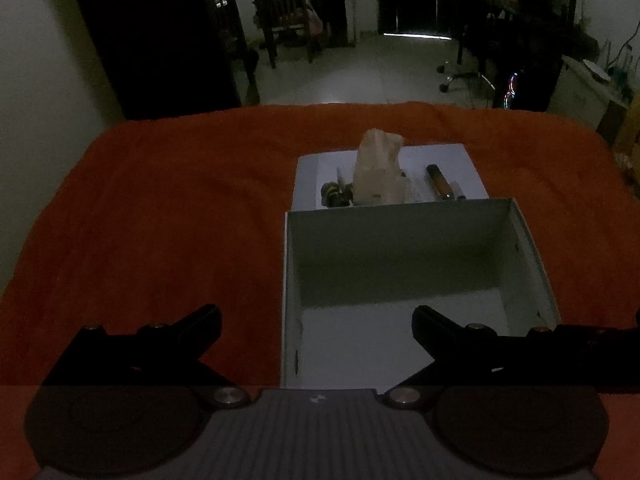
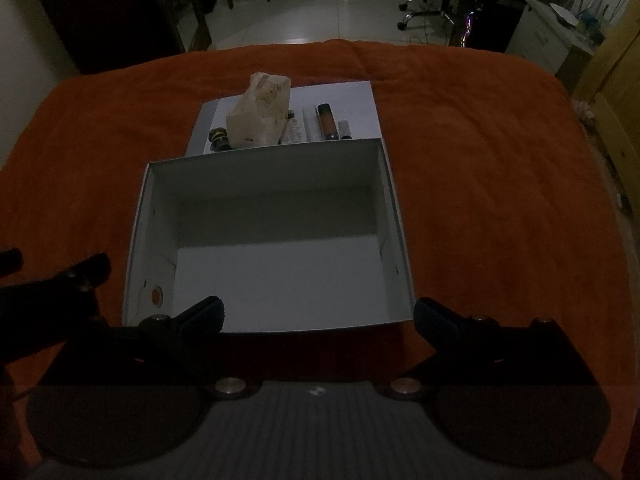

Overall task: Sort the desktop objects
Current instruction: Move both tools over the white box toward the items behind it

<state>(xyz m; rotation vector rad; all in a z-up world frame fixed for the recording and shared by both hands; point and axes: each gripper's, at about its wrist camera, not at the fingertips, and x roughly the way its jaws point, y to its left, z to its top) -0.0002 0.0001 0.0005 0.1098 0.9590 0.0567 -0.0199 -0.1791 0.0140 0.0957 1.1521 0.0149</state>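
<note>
Behind box [image 2: 272, 240] far wall: items [image 2: 256, 116].

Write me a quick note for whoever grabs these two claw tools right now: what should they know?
Left claw: open, holding nothing, near the box's left wall.
Right claw: open, holding nothing, at the box's near edge.
Open white cardboard box on the orange cloth: nothing visible inside.
Behind it, on the flat white sheet: crumpled pale paper wad, slim brown tube, small white cylinder, dark round-capped item.
Done: nothing sorted.
Left: apparently move every item into the box.
</note>
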